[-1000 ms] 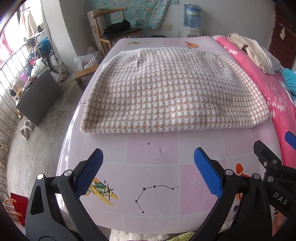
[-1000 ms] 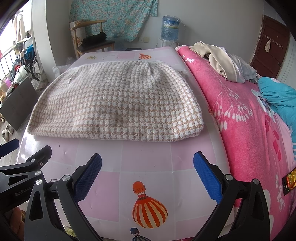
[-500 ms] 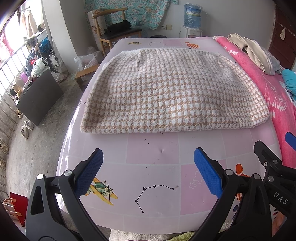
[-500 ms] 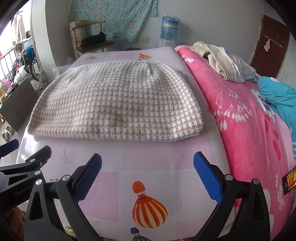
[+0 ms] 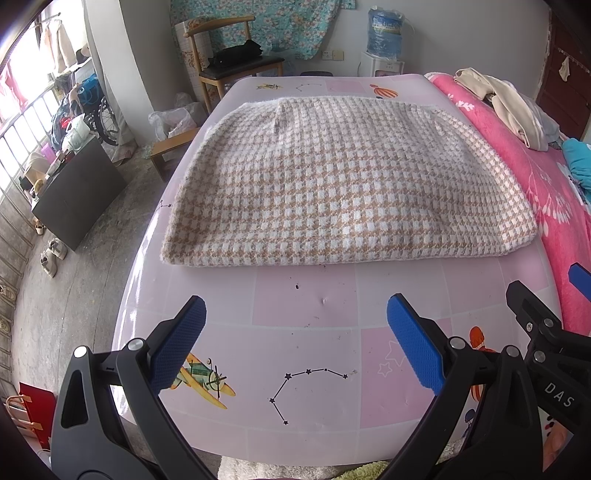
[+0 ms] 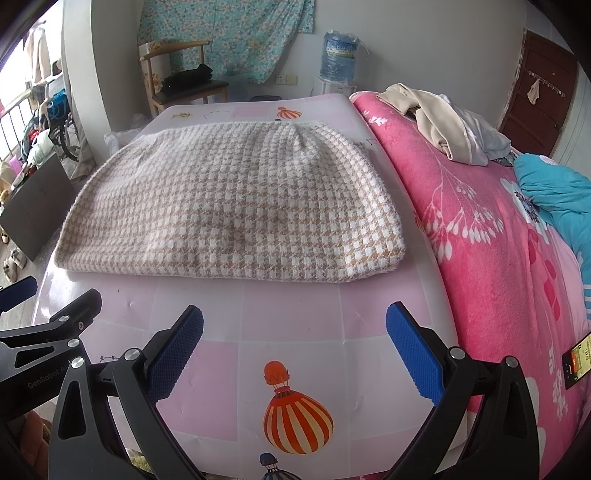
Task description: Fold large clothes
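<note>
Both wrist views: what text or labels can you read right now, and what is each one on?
"DAS": white letters on the right gripper body, seen in the left wrist view.
"GenRobot.A", cut off: on the left gripper body, in the right wrist view.
Water bottle label: too blurred to read.
Orange tag on the pink blanket: too small to read.

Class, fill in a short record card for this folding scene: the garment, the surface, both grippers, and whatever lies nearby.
garment: houndstooth knit, beige and white, lying flat in a folded rectangle
surface: pink mat printed with balloons and a plane
left gripper: open, empty, short of the knit's near edge
right gripper: open, empty, also short of the edge
contact: neither gripper touches the knit
nearby: pink floral blanket to the right, cream clothes piled on it
background: wooden chair, water bottle
</note>
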A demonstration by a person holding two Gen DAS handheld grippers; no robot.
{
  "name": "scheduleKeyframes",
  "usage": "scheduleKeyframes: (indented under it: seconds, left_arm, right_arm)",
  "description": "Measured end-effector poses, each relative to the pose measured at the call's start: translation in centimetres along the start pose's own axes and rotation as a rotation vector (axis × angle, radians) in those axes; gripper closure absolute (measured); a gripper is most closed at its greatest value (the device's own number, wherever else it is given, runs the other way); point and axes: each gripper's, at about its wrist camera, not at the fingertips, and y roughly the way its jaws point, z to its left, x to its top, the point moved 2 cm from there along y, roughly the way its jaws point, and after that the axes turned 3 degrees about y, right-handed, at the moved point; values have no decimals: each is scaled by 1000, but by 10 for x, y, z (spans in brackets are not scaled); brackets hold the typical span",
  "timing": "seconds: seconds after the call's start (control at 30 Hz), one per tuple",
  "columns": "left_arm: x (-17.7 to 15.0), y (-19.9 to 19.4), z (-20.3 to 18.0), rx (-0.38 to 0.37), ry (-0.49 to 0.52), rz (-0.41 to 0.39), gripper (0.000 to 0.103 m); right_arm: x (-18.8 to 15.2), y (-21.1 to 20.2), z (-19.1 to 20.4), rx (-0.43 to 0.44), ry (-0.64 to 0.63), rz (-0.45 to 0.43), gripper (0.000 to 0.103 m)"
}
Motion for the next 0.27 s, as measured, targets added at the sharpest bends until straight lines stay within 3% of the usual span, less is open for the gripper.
scheduleKeyframes:
  seconds: [0.27]
  left_arm:
    - [-1,0,0,0,0,0,8]
  right_arm:
    - [0,-1,-1,0,0,0,6]
